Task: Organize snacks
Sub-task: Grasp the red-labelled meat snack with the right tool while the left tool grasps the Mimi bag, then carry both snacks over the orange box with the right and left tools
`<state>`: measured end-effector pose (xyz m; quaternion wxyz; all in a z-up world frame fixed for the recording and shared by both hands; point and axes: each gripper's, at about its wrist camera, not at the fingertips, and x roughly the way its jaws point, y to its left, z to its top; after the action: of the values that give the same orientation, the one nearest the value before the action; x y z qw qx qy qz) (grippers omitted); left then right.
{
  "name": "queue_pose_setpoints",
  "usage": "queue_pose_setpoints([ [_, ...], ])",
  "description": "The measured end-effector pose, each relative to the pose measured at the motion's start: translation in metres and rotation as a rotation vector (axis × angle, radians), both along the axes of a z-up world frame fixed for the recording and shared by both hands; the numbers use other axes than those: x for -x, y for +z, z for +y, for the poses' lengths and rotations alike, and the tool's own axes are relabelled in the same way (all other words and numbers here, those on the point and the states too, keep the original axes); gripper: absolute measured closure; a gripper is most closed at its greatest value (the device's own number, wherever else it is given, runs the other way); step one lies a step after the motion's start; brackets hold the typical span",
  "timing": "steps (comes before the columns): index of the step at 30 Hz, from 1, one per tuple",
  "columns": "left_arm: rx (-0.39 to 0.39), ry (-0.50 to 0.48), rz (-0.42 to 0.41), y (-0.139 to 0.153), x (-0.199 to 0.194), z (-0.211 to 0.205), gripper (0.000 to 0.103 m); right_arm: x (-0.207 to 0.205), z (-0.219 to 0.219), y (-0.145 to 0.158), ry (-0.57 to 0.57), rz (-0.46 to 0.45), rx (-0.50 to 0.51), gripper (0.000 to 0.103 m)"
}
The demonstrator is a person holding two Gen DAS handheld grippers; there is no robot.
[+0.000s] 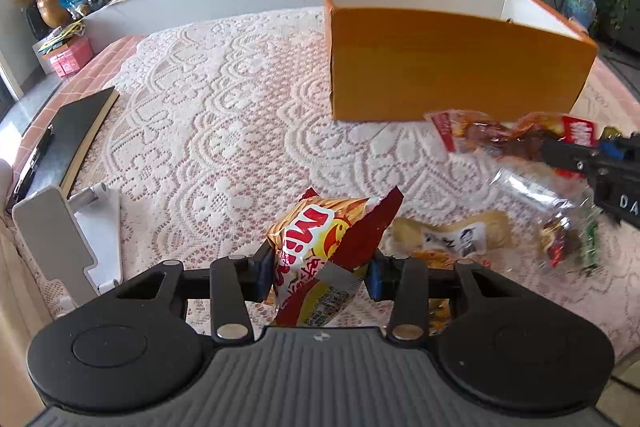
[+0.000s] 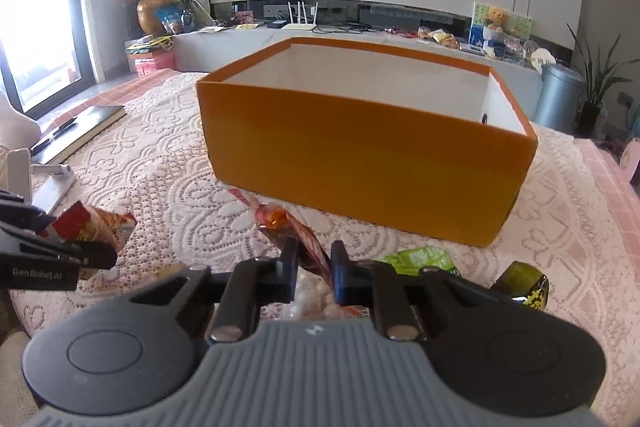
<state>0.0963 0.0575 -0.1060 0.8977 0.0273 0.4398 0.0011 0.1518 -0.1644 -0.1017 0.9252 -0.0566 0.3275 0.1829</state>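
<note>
The left gripper (image 1: 318, 273) has its fingers closed on a red and yellow snack bag (image 1: 316, 259), whose large lettering shows only in part and upside down, so no brand can be read with certainty. The right gripper (image 2: 315, 269) has its fingers drawn narrow, pinching the twisted neck of a clear packet with red and orange print (image 2: 288, 227); its print is too blurred to read. On the left gripper's side plate, seen from the right wrist, the marking "GenRobot.AI" is legible. The orange box (image 2: 360, 163), open-topped with a white lining, stands on the lace-covered surface (image 1: 208, 131) toward its far edge, and both held packets hang just in front of its near wall. Only the left wrist view shows a pale packet with a black-and-white portrait label (image 1: 452, 239) lying near the front edge. Only the right wrist view shows a green packet (image 2: 420, 259) and a dark gold-printed packet (image 2: 524, 287) near the front right edge. A black notebook (image 1: 68, 143) lies at the left edge.
</note>
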Motion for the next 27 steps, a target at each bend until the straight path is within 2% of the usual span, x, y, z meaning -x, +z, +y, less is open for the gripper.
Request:
queue_pose_setpoints([
  [10,0.056,-0.011,-0.065,0.026,0.013,-0.003,0.056,0.017,-0.001,0.017,0.014,-0.052,-0.021,0.101],
  [21,0.104,-0.029,-0.160,0.066,0.029,-0.009,0.056,0.039,-0.021,0.053,-0.032,-0.123,-0.081,0.103],
  [27,0.099,-0.083,-0.219,0.094,0.030,-0.021,0.056,0.049,-0.033,0.076,-0.055,-0.186,-0.074,0.103],
])
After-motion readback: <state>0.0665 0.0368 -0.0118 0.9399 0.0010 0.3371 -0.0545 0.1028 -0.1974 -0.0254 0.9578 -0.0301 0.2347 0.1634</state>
